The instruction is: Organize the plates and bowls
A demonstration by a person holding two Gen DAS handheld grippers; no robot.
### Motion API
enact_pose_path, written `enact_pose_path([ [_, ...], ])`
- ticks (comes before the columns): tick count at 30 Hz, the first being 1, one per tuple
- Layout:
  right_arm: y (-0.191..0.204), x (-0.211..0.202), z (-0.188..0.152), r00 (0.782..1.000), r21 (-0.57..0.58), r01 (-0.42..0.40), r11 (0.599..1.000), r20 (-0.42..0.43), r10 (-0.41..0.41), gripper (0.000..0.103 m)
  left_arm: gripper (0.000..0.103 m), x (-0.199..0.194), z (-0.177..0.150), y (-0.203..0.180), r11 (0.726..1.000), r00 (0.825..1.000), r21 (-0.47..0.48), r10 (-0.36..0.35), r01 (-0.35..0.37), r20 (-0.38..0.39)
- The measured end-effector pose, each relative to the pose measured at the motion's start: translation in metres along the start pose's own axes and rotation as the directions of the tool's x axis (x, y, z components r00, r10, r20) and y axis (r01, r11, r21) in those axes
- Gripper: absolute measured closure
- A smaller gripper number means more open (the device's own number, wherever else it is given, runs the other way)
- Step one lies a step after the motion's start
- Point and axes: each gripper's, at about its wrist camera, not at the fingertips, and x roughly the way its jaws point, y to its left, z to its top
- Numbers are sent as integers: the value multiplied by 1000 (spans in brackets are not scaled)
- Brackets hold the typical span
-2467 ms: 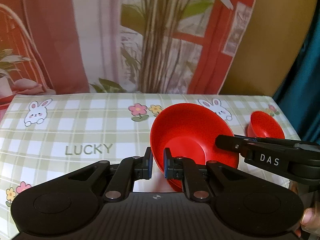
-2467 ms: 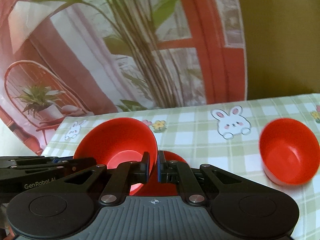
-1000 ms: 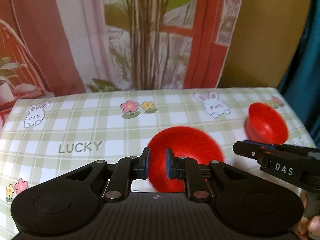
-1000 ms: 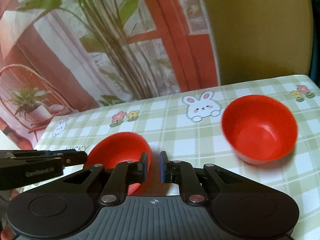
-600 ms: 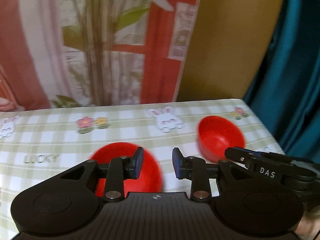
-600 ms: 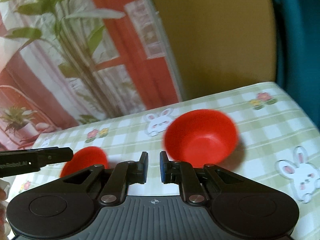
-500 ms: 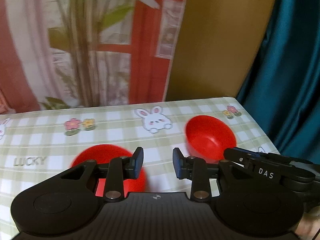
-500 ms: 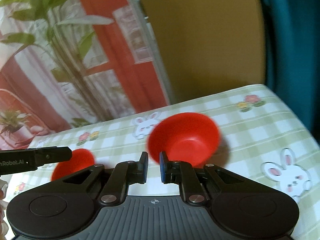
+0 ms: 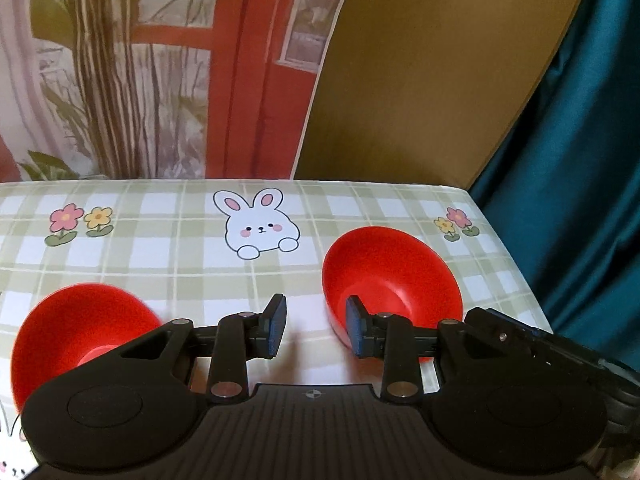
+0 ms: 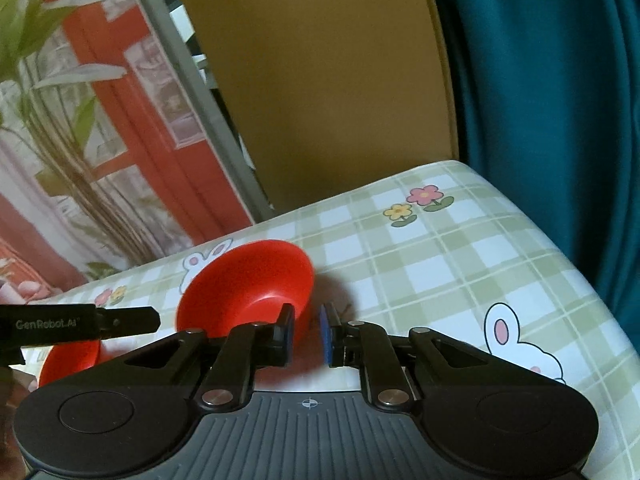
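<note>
Left tool [image 9: 312, 330]: open, empty, lower centre of the left view, over the worktop [image 9: 168, 248].
Right tool [image 10: 306, 334]: open, lower centre of the right view; left pad inside the right bowl's rim, not clamped.
Left bowl [image 9: 76, 320]: lower left, on the checked cloth.
Right bowl [image 9: 390, 272]: centre right; in the right view [image 10: 248, 292], centre left.

Red bowls [image 9: 390, 276], green-checked tablecloth [image 9: 168, 248]

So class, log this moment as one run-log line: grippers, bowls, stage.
left gripper: open, empty | right gripper: open, at right red bowl rim | left red bowl: on tablecloth | stage: bowls apart, unstacked
</note>
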Motion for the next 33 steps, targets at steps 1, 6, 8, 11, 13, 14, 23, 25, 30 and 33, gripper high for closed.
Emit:
enact_pose_path([
  [1, -1, 3, 1, 1000, 2, 0, 1000, 1, 0, 88, 69, 3, 2, -1, 1000, 1000, 2, 1, -1, 0],
  [6, -4, 14, 5, 1000, 19, -17, 1000, 10, 17, 86, 69, 15, 3, -3, 1000, 1000, 4, -20, 20, -14],
  [8, -2, 19, 6, 1000, 20, -19, 1000, 7, 19, 86, 69, 20, 2, -4, 1000, 1000, 8, -23, 23, -19],
  [11, -1, 28, 6, 1000, 24, -12, 1000, -2, 12, 86, 69, 25, 0, -4, 1000, 999, 8, -27, 27, -31],
  [13, -2, 33, 5, 1000, 37, -8, 999, -10, 9, 86, 70, 28, -1, -4, 1000, 999, 11, -28, 28, -29],
  [14, -2, 35, 5, 1000, 45, -9, 999, -13, 10, 86, 70, 29, -1, -4, 999, 999, 16, -29, 30, -29],
  [23, 1, 32, 2, 1000, 63, -24, 998, -9, 25, 94, 89, 20, -5, -9, 997, 999, 66, -42, 43, -20],
  [25, 3, 28, 2, 1000, 67, -28, 997, -8, 28, 94, 89, 12, -5, -9, 996, 999, 83, -34, 35, -19],
  [30, 14, 13, 1, 999, 77, -46, 996, 0, 46, 95, 89, -14, -5, -2, 995, 999, 95, -36, 37, -10],
  [33, 25, 2, 2, 998, 80, -64, 995, 14, 63, 95, 89, -36, -4, 7, 995, 999, 87, -41, 40, 13],
])
